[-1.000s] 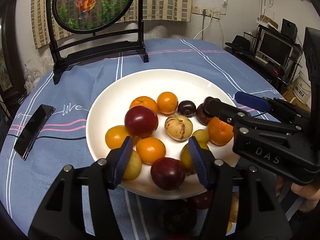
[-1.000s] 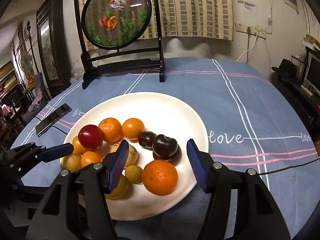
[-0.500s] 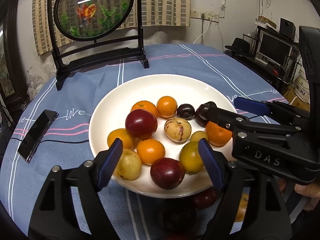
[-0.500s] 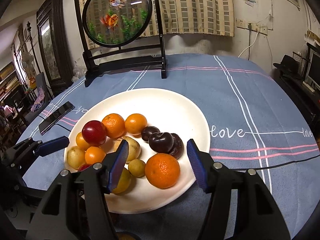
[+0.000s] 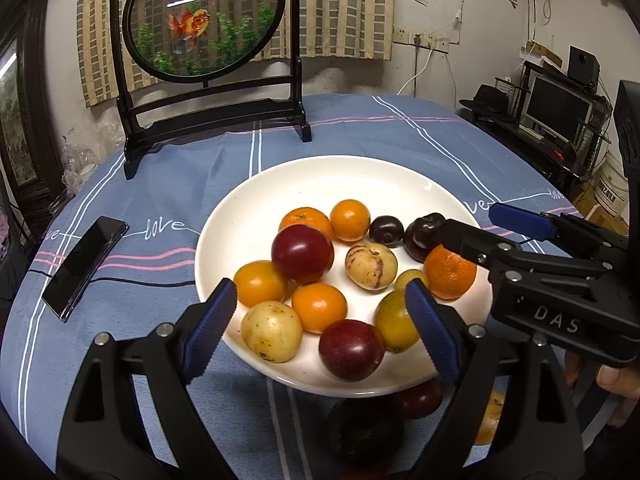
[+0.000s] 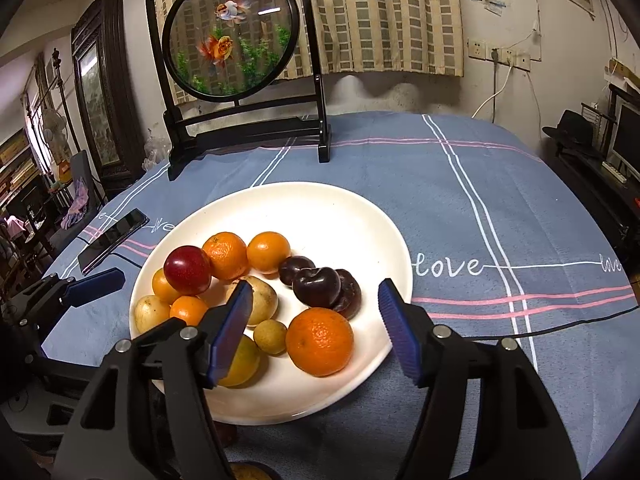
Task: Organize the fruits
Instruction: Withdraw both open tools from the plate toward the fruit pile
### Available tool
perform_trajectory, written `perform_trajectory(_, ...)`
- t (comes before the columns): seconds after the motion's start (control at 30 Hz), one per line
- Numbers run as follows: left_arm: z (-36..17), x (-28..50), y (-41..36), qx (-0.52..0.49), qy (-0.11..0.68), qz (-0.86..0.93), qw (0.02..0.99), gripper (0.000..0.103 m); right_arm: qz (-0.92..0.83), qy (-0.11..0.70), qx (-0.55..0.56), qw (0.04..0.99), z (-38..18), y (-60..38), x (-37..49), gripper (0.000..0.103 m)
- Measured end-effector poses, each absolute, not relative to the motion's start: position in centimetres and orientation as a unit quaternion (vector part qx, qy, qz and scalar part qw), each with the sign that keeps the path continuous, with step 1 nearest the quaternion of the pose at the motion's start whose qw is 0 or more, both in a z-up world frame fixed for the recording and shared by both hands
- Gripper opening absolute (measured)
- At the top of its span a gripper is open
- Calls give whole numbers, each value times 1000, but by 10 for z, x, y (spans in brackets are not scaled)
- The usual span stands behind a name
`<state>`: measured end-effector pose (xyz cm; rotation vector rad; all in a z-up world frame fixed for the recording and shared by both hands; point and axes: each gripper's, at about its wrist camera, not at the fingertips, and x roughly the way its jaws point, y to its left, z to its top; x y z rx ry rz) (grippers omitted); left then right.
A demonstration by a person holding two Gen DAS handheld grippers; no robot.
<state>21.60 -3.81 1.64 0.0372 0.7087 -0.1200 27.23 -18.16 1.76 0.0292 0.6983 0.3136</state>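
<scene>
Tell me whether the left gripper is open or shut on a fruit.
Open, and its jaws are opening wider. The left gripper holds nothing: its blue pads stand apart above the white plate, clear of the fruit.

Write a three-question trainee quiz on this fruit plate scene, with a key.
1. True or false: the white plate rests on a blue tablecloth.
2. Which lies nearest the right gripper? A) the big orange B) the phone C) the goldfish screen
3. Fill in: the left gripper holds ____.

Key: 1 true; 2 A; 3 nothing. Its jaws are opening, above the plate's near fruit, pads clear of all of it.
</scene>
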Motion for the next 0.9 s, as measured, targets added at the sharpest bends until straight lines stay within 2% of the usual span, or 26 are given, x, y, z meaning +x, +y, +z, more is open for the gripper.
perform_trajectory(0.37, 26, 204, -22, -8, 316, -59, 947, 90, 153, 320, 33, 934, 21, -195, 267, 68)
perform_trajectory(0.67, 16, 194, -4, -37, 340, -51, 938, 90, 157, 335, 81, 926, 12, -220, 241, 71)
perform_trajectory(0.73, 15, 186, -2, -40, 349, -50, 935, 90, 161, 341, 98, 921, 9, -224, 231, 75)
perform_trajectory(0.8, 15, 174, -1, -44, 350, -57, 934, 91, 162, 345, 107, 919, 6, -227, 220, 84)
perform_trajectory(0.9, 16, 156, -4, -29, 348, -60, 935, 92, 169, 355, 115, 912, 6, -228, 204, 84)
